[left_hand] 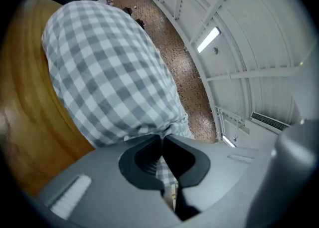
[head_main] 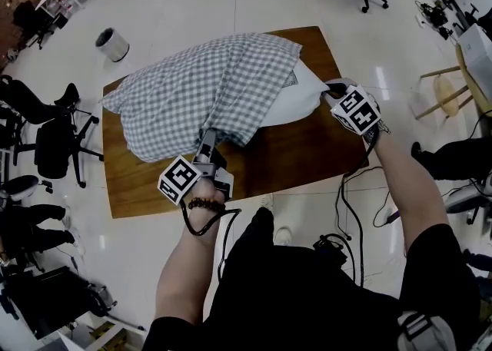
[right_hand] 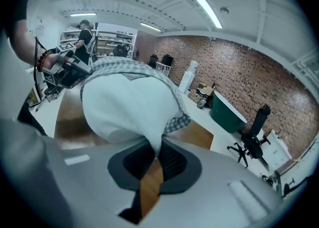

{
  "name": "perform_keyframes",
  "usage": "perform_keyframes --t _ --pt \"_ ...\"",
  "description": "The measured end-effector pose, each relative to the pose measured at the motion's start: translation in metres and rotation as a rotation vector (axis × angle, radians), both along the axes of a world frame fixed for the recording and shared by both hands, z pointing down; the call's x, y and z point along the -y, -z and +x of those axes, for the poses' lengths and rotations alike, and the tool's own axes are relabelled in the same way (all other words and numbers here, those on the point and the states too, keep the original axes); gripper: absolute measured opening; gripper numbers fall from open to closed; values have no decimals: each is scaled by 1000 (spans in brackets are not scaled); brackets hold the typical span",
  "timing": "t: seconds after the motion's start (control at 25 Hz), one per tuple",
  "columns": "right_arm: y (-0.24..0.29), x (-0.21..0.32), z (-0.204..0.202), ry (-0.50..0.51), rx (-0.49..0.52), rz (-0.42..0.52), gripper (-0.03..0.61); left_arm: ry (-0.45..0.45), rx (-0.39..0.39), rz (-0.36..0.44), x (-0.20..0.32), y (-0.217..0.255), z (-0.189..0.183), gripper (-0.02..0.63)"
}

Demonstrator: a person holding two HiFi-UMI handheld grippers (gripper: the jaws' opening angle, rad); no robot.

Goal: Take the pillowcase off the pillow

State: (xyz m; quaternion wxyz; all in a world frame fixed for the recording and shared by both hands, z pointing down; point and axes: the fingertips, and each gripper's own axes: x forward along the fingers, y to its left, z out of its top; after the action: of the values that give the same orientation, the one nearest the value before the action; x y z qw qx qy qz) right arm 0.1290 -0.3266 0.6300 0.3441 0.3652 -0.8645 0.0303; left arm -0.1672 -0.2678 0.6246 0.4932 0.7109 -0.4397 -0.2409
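Checked pillowcase (head_main: 207,88) half off the white pillow (head_main: 296,100), both on the wooden table (head_main: 307,159).
My left gripper (left_hand: 162,144) is pinched on a gathered fold of pillowcase and my right gripper (right_hand: 153,149) is clamped on the pillow's exposed corner. Both things look light, limp and liable to slip, so I should grip bunched edges. I see no legible writing.

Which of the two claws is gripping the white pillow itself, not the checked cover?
The right claw, shut on a corner of the white pillow; the left claw pinches the checked pillowcase.
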Motion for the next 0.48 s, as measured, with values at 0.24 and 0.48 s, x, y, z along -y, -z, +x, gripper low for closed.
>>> perform_keyframes --t 0.24,0.48 --pt "-6 -12 23 -63 -1 -23 17 33 6 -3 -12 -4 -20 3" --pt "-19 -22 23 -109 4 -65 17 20 -3 -17 -19 -10 -21 3"
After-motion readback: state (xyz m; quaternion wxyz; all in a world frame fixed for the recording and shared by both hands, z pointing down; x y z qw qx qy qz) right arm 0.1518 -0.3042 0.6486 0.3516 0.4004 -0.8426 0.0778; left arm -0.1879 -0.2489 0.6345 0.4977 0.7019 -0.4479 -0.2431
